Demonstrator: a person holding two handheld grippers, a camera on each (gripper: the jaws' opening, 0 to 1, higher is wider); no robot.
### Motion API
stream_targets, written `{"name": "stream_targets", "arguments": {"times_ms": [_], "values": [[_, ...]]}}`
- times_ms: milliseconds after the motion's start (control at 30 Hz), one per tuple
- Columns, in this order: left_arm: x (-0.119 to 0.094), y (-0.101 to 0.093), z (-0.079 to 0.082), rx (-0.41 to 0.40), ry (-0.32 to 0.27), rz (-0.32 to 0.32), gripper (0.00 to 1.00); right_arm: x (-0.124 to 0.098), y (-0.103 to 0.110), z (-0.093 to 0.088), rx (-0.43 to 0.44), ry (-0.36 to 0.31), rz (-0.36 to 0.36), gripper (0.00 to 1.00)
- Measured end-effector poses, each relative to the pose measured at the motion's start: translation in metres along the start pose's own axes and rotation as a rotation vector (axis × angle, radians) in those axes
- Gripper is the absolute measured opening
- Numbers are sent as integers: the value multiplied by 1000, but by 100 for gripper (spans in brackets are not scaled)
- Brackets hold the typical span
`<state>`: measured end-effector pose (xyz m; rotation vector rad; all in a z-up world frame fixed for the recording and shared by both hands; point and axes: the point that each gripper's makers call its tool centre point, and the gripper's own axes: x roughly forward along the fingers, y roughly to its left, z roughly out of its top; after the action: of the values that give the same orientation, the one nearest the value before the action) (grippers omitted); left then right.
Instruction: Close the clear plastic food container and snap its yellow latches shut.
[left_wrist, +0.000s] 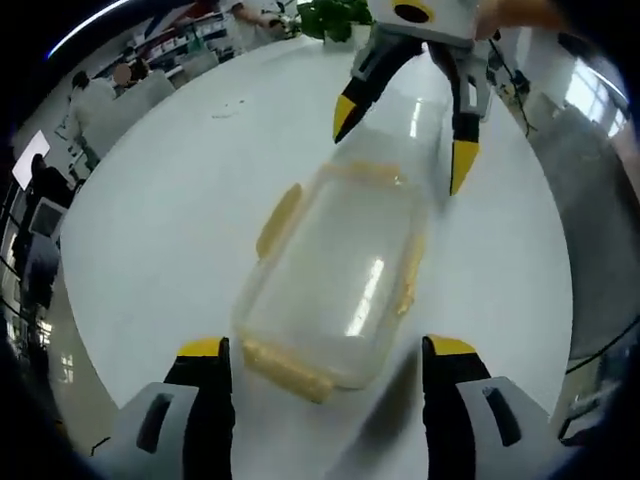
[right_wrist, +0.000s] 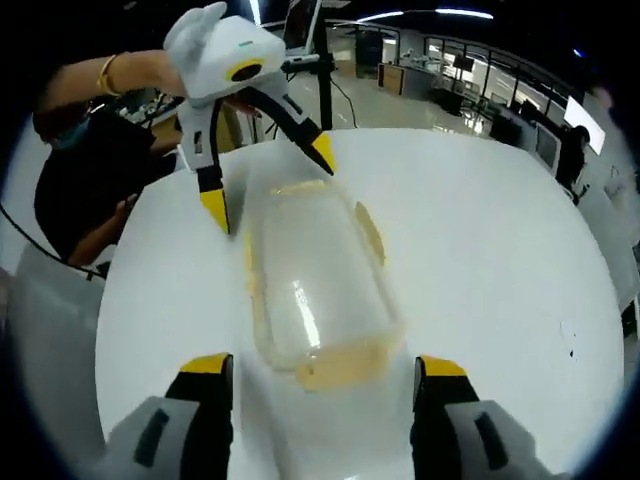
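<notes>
Left gripper (left_wrist: 327, 352): jaws spread wide, straddling near end of container, gripping nothing. Right gripper (right_wrist: 318, 365): same, opposite end. White round table (left_wrist: 180, 190). Clear plastic container (left_wrist: 335, 275), lid on, lies mid-table between grippers. Yellow latches (left_wrist: 277, 220) along edges.

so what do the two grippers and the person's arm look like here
Both the left gripper and right gripper have white and grey bodies and black jaws tipped in yellow. The person wears a dark top and a gold bangle.
</notes>
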<state>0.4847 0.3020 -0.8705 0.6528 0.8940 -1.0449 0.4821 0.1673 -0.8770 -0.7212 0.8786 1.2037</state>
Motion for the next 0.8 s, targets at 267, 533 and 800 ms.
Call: {"name": "stream_targets", "arguments": {"times_ms": [267,533,800], "values": [[3,2,-6,-17,5,-12,72,10,5,-10,-46,55,9,68],[6,2,-15,-29,3,-38,71,12,7,-6,-39,30,43,64],[8,2,-9,-30,-2,-38,69,12,-3,-1,-47,9,45,51]]}}
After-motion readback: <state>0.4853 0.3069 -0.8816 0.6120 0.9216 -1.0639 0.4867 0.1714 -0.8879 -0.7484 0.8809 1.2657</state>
